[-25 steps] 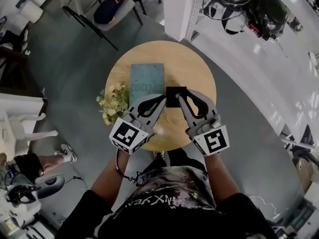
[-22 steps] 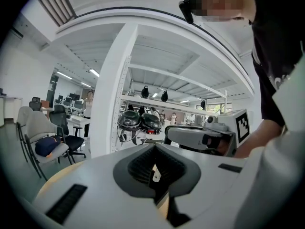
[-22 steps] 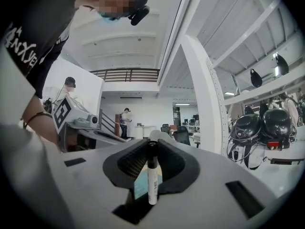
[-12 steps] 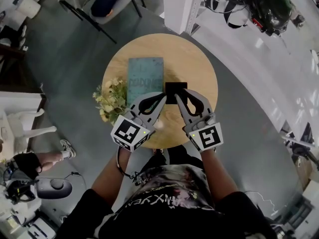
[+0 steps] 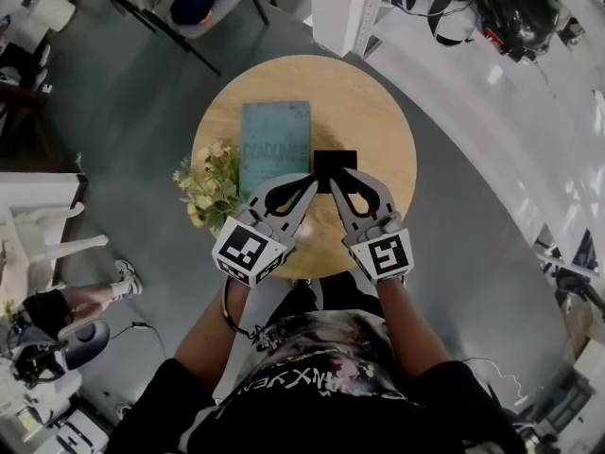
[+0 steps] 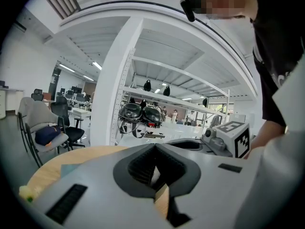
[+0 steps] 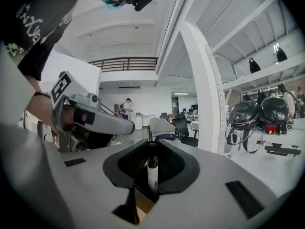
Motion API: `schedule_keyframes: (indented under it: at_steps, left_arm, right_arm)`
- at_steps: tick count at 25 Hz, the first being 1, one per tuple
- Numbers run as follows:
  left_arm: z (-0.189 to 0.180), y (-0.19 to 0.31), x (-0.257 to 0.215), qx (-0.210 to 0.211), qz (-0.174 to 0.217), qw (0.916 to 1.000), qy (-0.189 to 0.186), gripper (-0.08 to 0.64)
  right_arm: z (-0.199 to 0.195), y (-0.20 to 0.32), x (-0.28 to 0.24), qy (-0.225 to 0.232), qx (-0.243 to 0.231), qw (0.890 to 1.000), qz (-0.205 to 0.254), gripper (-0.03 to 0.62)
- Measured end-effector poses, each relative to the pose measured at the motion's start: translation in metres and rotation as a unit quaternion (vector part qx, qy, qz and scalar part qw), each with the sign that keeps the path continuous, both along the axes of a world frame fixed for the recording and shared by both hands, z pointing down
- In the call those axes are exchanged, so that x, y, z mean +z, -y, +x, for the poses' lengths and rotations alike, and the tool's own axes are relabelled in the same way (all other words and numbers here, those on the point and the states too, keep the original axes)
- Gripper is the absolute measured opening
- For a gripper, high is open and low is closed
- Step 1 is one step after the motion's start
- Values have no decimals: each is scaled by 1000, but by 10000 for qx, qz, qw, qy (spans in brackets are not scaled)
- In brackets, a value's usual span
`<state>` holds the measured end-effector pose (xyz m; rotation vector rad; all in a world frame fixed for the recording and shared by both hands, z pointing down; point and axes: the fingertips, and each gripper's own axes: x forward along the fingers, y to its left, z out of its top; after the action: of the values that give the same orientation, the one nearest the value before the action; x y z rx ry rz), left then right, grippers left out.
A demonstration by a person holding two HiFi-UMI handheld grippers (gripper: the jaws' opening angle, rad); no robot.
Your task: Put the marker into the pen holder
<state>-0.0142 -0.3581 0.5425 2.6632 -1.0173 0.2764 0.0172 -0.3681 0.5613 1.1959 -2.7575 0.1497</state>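
A black-and-white marker (image 7: 152, 171) stands upright between the jaws of my right gripper (image 7: 152, 149), which is shut on it. In the head view the right gripper (image 5: 332, 177) has its tips at the near edge of the black square pen holder (image 5: 338, 159) on the round wooden table (image 5: 369, 102). The marker itself is hidden in that view. My left gripper (image 5: 309, 180) sits close beside the right one, over the table. Its jaws meet at the tips with nothing between them (image 6: 155, 146).
A blue-green book (image 5: 274, 145) lies left of the pen holder, and a bunch of pale flowers (image 5: 203, 192) sits at the table's left edge. A chair (image 5: 203, 8) stands beyond the table. A white shelf rack with helmets (image 5: 501, 8) runs along the right.
Both grippers have sunk a little toward the table, side by side. The marker stays held in the right one.
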Motion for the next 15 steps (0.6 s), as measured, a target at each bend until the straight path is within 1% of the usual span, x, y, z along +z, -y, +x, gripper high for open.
schedule_keyframes:
  at_steps: [4,10,15]
  left_arm:
    - [0,-1,4,-5,-53,10000,-2,18]
    - [-1,-4,6,-3,-77,10000,-4,18]
    - [-2,-5,6,-17,-85,10000,8,18]
  right_arm:
    - [2,-5,20,-125,49,9990,-421,66]
    - [3,-3,30,-336,58,9989,-306,66]
    - [5,-7,38,-593,158,9959,-657,66]
